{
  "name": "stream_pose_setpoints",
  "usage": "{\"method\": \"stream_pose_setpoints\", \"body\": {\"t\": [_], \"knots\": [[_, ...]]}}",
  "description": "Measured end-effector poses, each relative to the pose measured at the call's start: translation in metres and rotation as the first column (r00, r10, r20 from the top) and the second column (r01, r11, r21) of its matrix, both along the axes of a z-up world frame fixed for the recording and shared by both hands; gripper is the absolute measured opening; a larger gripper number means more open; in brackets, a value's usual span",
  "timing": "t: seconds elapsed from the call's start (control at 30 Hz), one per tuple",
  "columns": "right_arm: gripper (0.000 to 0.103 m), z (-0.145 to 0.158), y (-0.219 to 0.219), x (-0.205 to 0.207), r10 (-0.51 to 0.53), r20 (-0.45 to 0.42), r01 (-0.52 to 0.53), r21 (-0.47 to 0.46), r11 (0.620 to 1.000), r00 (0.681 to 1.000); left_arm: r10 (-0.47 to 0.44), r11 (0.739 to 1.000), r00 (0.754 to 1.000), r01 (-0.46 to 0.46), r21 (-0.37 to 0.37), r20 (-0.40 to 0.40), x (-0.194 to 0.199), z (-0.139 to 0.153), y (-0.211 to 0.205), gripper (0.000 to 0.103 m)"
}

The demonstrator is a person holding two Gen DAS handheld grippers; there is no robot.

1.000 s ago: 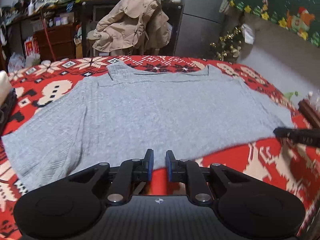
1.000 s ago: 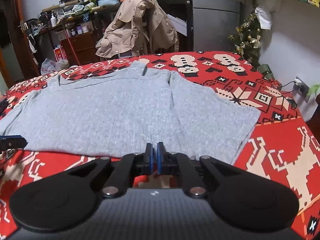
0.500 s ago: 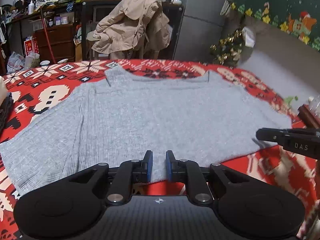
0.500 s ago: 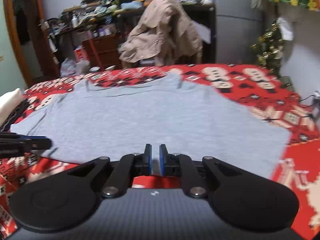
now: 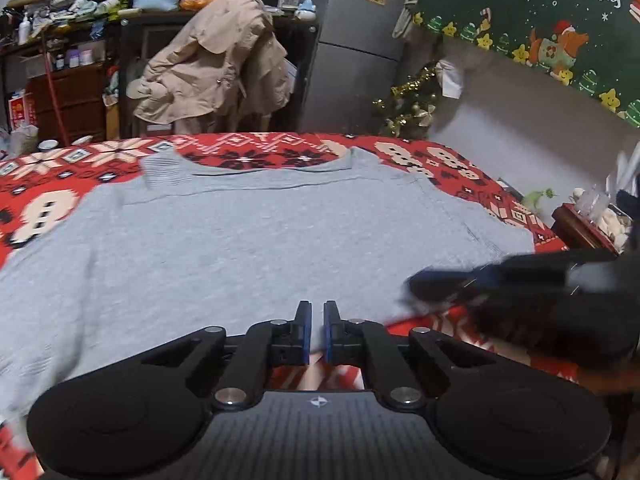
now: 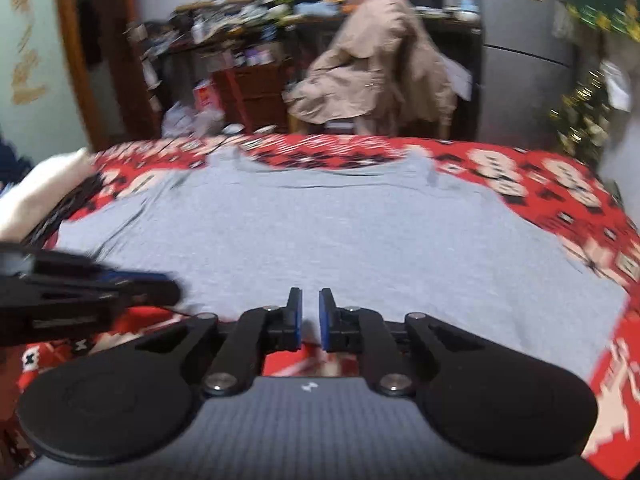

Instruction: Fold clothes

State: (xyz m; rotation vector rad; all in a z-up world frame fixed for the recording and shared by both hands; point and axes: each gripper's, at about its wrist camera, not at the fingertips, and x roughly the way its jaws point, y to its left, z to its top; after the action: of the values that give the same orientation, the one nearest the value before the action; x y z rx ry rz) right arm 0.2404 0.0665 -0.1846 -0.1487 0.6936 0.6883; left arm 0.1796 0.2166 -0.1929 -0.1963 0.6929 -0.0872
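Both my grippers, left gripper and right gripper, hover narrowly parted, empty, at the near hem of the flat grey sweater just ahead, I judge for pinching.

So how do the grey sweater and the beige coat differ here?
The sweater is grey and spread flat on the red blanket; the coat is beige and draped in a rumpled heap behind the bed. The sweater lies just ahead of both grippers; the coat is far off. Both are unfolded.
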Motion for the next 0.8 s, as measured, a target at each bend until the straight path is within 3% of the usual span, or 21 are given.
{"method": "stream_pose_setpoints", "body": {"t": [0.17, 0.3, 0.5, 0.6, 0.8], "knots": [[0.005, -0.013, 0.011, -0.009, 0.018, 0.010, -0.017, -0.040, 0.999, 1.000, -0.029, 0.999, 0.999, 0.029, 0.020, -0.014, 0.001, -0.009, -0.010, 0.004], [0.006, -0.013, 0.012, -0.019, 0.052, 0.036, -0.049, -0.084, 0.995, 0.998, -0.031, 0.999, 0.999, 0.030, -0.014, -0.034, -0.005, -0.007, -0.003, 0.004], [0.006, 0.003, 0.017, -0.016, 0.069, 0.053, -0.066, -0.048, 0.997, 0.996, -0.017, 0.998, 1.000, 0.017, -0.054, -0.007, -0.001, -0.001, 0.000, 0.004], [0.006, -0.001, 0.018, -0.017, 0.074, 0.050, -0.072, -0.053, 0.996, 0.996, -0.011, 0.999, 0.999, 0.009, -0.041, -0.043, 0.007, -0.007, 0.001, 0.004], [0.007, -0.010, 0.020, -0.020, 0.085, 0.039, -0.082, -0.063, 0.995, 0.996, -0.011, 0.999, 0.999, 0.009, -0.052, -0.035, -0.006, -0.010, 0.003, 0.004]]}}
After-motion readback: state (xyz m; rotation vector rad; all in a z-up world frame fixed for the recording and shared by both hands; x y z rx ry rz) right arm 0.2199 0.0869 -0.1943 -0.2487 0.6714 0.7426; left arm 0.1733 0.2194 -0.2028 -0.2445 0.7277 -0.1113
